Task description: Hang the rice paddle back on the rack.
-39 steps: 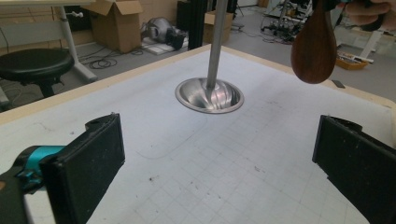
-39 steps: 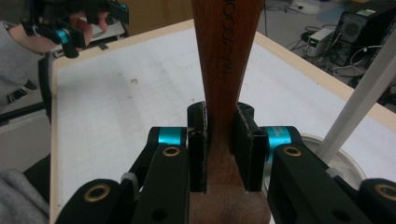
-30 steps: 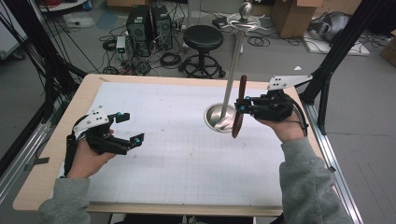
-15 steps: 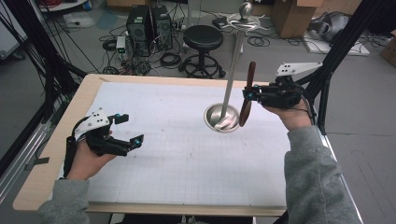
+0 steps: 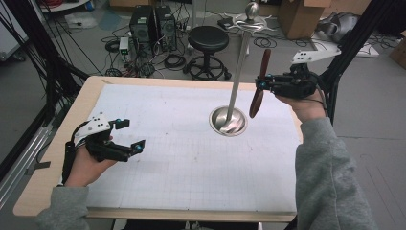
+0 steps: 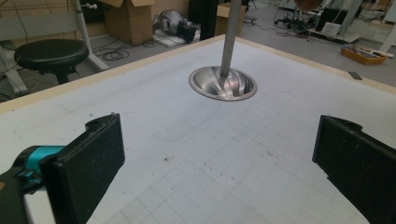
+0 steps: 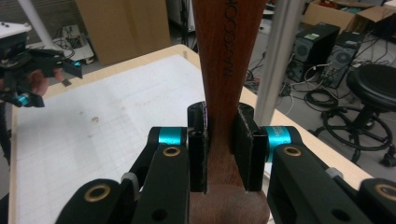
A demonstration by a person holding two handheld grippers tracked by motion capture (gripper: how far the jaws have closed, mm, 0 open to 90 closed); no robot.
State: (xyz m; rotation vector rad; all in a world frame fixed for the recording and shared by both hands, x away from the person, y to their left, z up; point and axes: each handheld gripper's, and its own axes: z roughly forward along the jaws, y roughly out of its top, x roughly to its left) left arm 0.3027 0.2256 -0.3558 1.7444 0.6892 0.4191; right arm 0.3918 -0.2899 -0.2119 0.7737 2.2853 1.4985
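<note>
Cluttered lab floor behind; gridded white table point(image 5: 182, 158). Right gripper point(image 5: 262, 85) clamps wooden spatula point(image 5: 259, 84) mid-handle, upright, raised beside steel stand point(image 5: 238, 72), likely lifting toward top hooks. Left gripper point(image 5: 133, 135) rests wide apart, well clear, holding nothing.

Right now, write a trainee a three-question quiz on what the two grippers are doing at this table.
1. True or false: the right gripper is shut on the wooden utensil.
2. The left gripper is: A) open and holding nothing, B) clamped on the metal stand, C) gripping a cable.
3. Fill in: the stand's round base rests on the ____ mat.

Key: 1 true; 2 A; 3 grid
</note>
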